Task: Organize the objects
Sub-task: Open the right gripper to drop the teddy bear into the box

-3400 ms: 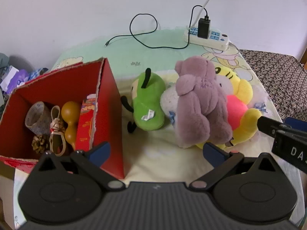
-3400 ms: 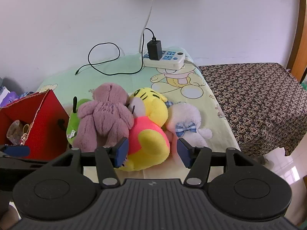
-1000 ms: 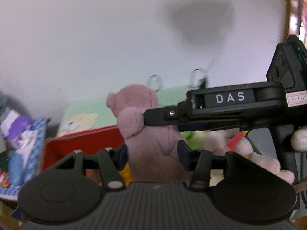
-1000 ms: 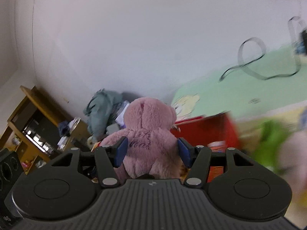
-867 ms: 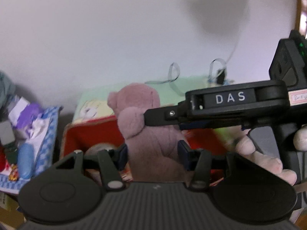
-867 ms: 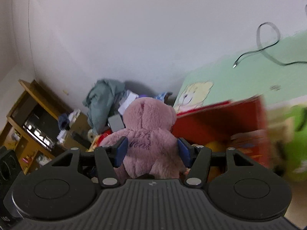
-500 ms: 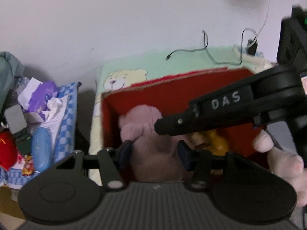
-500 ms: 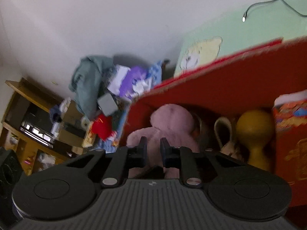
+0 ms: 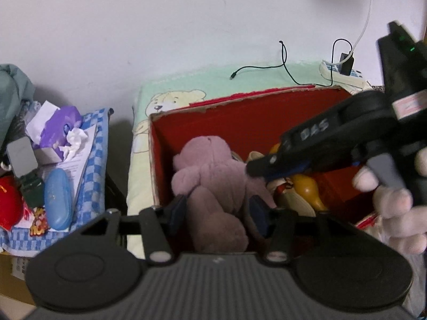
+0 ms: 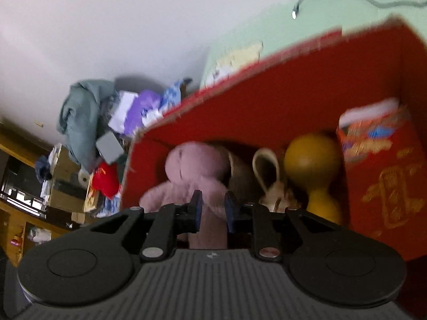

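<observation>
A pink teddy bear sits inside the red cardboard box, at its left end. My left gripper is closed on the bear's lower body. My right gripper is pinched on a fold of the bear and also shows in the left wrist view, reaching in from the right. A yellow gourd, a looped cord item and a red packet lie in the box to the bear's right.
A side stand left of the box holds a purple tissue pack, a blue case and a red toy. A power strip with a charger and a black cable lie on the green sheet behind the box.
Both grippers carried the bear from the bed over to the red box and lowered it inside. The right gripper narrowed onto a fold of the bear.
</observation>
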Action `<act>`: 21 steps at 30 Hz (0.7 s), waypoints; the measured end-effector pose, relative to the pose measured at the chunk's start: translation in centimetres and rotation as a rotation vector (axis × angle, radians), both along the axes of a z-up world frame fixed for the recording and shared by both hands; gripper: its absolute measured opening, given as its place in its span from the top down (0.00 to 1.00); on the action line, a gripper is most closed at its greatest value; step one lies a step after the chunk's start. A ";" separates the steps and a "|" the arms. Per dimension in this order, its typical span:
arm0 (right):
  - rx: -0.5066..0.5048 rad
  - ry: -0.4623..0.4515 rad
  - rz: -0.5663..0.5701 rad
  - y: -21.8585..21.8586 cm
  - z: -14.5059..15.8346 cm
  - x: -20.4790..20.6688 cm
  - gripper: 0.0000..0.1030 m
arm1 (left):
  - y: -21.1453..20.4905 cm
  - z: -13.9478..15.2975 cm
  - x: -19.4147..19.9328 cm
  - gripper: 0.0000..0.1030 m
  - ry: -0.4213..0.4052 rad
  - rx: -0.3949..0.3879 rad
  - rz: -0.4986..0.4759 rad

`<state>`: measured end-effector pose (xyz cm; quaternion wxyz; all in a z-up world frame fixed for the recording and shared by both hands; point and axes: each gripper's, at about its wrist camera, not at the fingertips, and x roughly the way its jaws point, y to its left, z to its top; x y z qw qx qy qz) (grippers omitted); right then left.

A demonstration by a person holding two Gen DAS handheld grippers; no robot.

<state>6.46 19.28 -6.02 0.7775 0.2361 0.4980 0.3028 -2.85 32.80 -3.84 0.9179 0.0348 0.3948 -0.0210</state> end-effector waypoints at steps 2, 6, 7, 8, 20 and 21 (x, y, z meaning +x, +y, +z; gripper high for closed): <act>0.004 -0.010 0.018 1.0 0.2 -0.3 0.78 | 0.0 0.2 -0.2 0.45 0.002 0.007 0.014; -0.020 -0.025 0.058 2.2 0.5 -1.3 0.78 | -0.1 0.7 -0.3 0.45 0.009 0.007 0.040; -0.032 -0.053 0.061 2.1 0.8 -1.6 0.77 | -0.3 0.9 -0.4 0.44 0.008 0.009 0.044; -0.031 -0.073 0.058 1.8 1.1 -1.9 0.77 | -0.4 1.0 -0.4 0.43 0.006 0.010 0.046; -0.019 -0.259 -0.158 -10.6 4.9 -4.5 0.71 | -8.2 4.1 0.6 0.24 -0.020 -0.147 -0.056; -0.021 -0.266 -0.186 -12.5 5.0 -4.8 0.71 | -9.5 4.2 0.8 0.23 -0.024 -0.162 -0.082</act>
